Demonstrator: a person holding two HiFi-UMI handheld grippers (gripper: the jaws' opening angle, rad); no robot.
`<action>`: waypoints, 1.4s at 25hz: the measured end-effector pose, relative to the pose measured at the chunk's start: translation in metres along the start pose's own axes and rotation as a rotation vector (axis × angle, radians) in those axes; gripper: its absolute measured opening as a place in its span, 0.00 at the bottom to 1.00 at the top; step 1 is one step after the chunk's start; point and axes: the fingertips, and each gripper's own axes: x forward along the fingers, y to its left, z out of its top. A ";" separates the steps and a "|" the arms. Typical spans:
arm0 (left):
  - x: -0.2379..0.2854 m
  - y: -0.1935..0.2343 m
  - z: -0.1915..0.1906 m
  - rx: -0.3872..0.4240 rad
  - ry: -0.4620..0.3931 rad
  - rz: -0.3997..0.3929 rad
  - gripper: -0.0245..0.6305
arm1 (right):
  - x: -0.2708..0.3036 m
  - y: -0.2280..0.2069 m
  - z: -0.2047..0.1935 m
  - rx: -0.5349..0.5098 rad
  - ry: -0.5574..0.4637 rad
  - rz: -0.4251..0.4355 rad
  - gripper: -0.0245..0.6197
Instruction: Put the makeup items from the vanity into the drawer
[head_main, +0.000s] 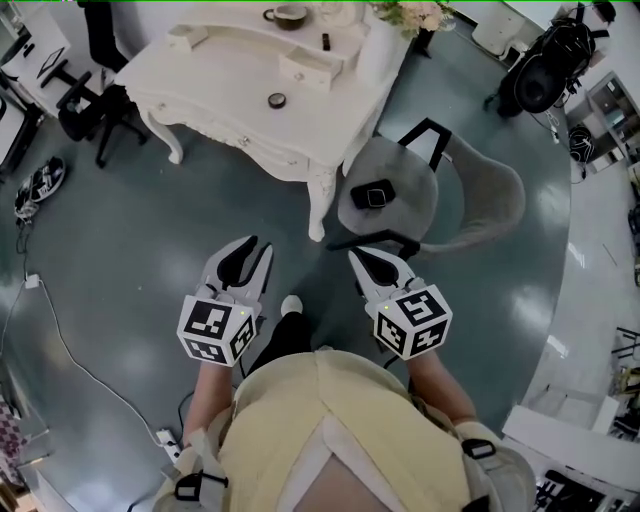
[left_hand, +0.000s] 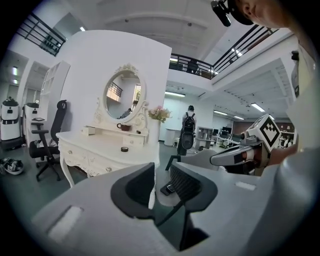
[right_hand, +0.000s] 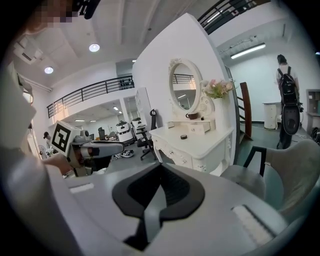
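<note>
A small round dark makeup item (head_main: 277, 100) lay on the white vanity surface (head_main: 215, 75), with a little drawer unit (head_main: 310, 70) at its 1 o'clock and a cup (head_main: 288, 14) at its 12 o'clock. A grey chair (head_main: 400, 225) stood at the vanity's 4 o'clock. Well apart, towards 6 o'clock, the left gripper (head_main: 259, 244) had its jaws narrowly parted, nothing between them; the right gripper (head_main: 355, 256) had its jaws pressed together, empty
</note>
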 end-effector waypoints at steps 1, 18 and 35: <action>0.005 0.007 0.002 0.006 0.003 0.000 0.21 | 0.007 -0.001 0.004 -0.001 0.002 -0.001 0.04; 0.079 0.102 0.026 0.036 0.043 -0.073 0.38 | 0.111 -0.020 0.041 -0.003 0.054 -0.056 0.04; 0.217 0.159 0.022 0.015 0.172 -0.046 0.42 | 0.201 -0.111 0.073 0.003 0.109 -0.039 0.04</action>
